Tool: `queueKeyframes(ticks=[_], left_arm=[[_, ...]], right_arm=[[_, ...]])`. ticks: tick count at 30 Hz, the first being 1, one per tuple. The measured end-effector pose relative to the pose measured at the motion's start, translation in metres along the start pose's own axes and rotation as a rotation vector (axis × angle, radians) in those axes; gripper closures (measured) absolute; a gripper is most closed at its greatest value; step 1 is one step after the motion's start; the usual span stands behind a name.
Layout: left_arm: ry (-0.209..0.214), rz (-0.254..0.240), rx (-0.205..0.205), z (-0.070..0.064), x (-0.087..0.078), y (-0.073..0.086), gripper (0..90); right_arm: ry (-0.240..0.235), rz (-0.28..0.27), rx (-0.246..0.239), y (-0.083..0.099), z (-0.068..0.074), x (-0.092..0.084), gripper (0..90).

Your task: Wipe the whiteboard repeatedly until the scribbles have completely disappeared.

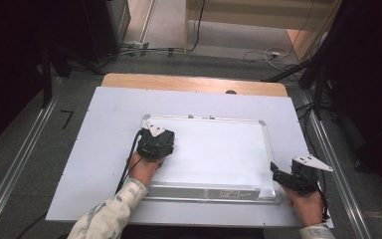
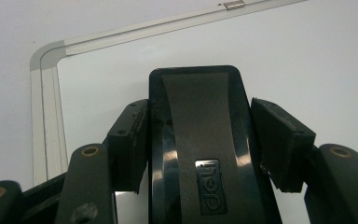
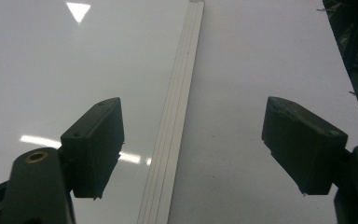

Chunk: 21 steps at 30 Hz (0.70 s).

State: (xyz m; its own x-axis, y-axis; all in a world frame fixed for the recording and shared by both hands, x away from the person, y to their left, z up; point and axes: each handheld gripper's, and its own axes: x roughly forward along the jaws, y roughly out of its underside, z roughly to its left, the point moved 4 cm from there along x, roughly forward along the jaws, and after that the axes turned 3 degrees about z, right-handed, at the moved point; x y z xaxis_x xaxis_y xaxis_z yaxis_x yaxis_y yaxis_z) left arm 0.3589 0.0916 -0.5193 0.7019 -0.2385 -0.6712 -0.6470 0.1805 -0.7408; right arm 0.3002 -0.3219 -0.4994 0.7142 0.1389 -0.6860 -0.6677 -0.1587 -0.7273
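A white whiteboard (image 1: 219, 149) with a silver frame lies flat on the table. My left gripper (image 1: 155, 142) rests on its near-left part, held by a hand in a patterned sleeve. In the left gripper view, that gripper (image 2: 205, 123) is shut on a black eraser (image 2: 198, 154) marked "deli", pressed flat to the board near the rounded frame corner (image 2: 46, 53). My right gripper (image 1: 277, 174) hovers open at the board's near-right corner. In the right gripper view, the open gripper (image 3: 200, 140) straddles the frame strip (image 3: 177, 116), nothing between its fingers.
The board lies on a white sheet (image 1: 99, 164) covering a wooden table (image 1: 189, 82). A silver tray strip (image 1: 204, 191) runs along the board's near edge. Cables (image 1: 273, 54) trail on the floor beyond, and dark stands (image 1: 323, 74) flank both sides.
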Motion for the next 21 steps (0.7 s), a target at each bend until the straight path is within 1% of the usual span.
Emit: queueKeyframes(ticks=[2, 6, 10, 12, 13, 15, 18, 21], left_arm=[[0.001, 0.005, 0.008, -0.001, -0.003, 0.002, 40.2], [0.028, 0.009, 0.04, -0.006, -0.016, 0.015, 40.2], [0.045, 0.016, 0.049, -0.008, -0.03, 0.029, 40.2], [0.054, 0.016, 0.061, -0.01, -0.035, 0.033, 40.2], [0.054, 0.013, 0.059, -0.011, -0.036, 0.035, 40.2], [0.056, 0.016, 0.057, -0.011, -0.036, 0.034, 40.2], [0.041, 0.006, 0.059, -0.012, -0.03, 0.029, 40.1], [0.011, -0.003, 0.052, -0.009, -0.019, 0.019, 40.2]], right_arm=[[0.001, -0.004, -0.003, 0.0, -0.001, 0.0, 19.6], [0.003, -0.001, 0.006, 0.0, -0.002, 0.0, 19.6], [0.002, 0.0, 0.001, 0.0, -0.001, 0.0, 19.6], [0.002, -0.002, -0.003, 0.0, 0.0, 0.0, 19.6], [0.002, -0.002, -0.002, 0.0, 0.0, 0.0, 19.6], [0.003, 0.001, 0.0, 0.0, 0.0, 0.001, 19.6], [0.003, 0.001, -0.003, 0.0, 0.001, 0.001, 19.6], [0.002, 0.001, -0.005, -0.001, 0.001, 0.001, 19.6]])
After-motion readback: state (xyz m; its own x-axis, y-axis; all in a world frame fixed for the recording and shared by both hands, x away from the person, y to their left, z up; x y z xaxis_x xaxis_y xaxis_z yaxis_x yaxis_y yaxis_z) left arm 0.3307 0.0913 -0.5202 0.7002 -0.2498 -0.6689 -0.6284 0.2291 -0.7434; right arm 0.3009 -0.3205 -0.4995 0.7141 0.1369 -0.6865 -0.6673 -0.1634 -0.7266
